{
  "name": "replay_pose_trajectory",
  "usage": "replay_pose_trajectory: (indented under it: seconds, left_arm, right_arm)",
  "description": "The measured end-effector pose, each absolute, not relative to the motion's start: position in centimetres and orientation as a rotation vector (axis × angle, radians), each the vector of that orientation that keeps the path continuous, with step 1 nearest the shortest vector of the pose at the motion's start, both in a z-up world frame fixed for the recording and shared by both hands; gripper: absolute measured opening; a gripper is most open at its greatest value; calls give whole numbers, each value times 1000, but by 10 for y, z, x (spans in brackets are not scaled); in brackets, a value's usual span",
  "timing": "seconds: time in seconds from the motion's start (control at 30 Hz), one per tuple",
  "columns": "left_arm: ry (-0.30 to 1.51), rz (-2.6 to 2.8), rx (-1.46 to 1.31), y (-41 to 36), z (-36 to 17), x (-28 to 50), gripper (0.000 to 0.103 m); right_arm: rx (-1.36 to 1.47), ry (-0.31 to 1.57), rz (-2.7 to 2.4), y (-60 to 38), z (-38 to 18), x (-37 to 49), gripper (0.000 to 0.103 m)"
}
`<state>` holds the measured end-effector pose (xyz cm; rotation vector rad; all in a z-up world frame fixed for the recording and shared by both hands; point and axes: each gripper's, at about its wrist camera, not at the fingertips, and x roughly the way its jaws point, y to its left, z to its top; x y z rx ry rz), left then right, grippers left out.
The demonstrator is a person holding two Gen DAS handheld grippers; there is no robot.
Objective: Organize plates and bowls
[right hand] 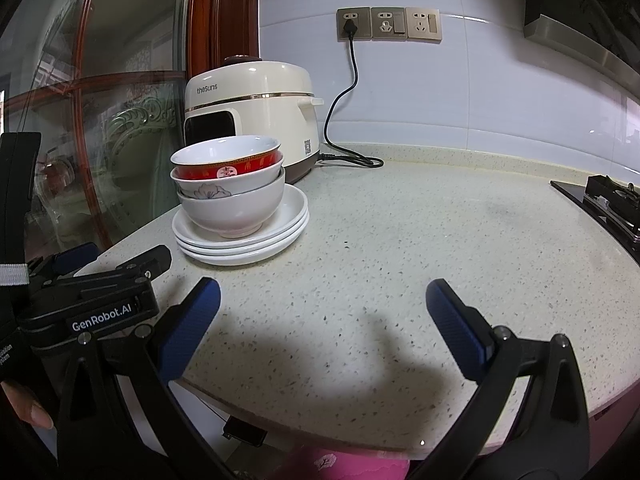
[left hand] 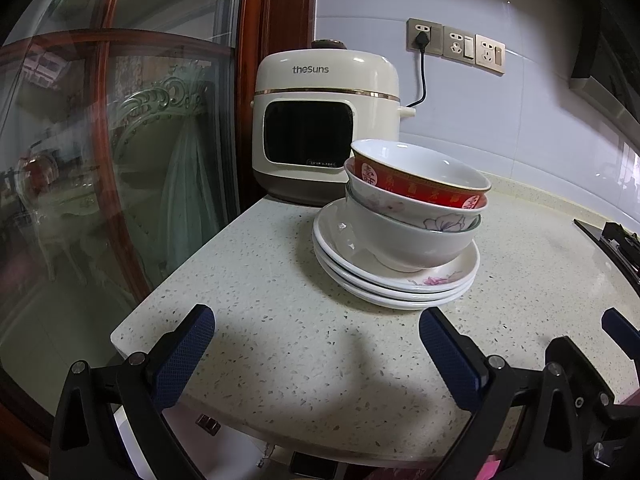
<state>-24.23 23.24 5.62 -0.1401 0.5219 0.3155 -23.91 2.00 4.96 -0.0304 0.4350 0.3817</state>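
Surveying the speckled bench (right hand: 400, 240), we find the plates (left hand: 394, 284) near the cooker (left hand: 326, 120) bearing three nested bowls (left hand: 416, 204) that lean toward the wall, axis off vertical, so a nudge risks toppling them, while left gripper (left hand: 316, 354) and right gripper (right hand: 322, 326) hold jaws wide, empty.

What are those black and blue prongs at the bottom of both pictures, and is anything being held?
They are two hand-held claws, one in each of a person's hands, each with a camera looking along its fingers. The left claw and the right claw both stand open over the speckled counter, holding nothing. On the counter sit three stacked plates with three nested bowls on top; the uppermost is a red bowl. Behind stands a cream cooker, plugged into the wall.
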Motion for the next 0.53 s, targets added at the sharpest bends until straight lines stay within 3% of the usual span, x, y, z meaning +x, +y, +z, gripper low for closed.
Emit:
replay_pose_trajectory:
  seconds: [0.53]
  left_arm:
    - [518, 333, -140, 232, 59, -244, 103]
  right_arm:
    - [-35, 439, 395, 18, 47, -240, 103]
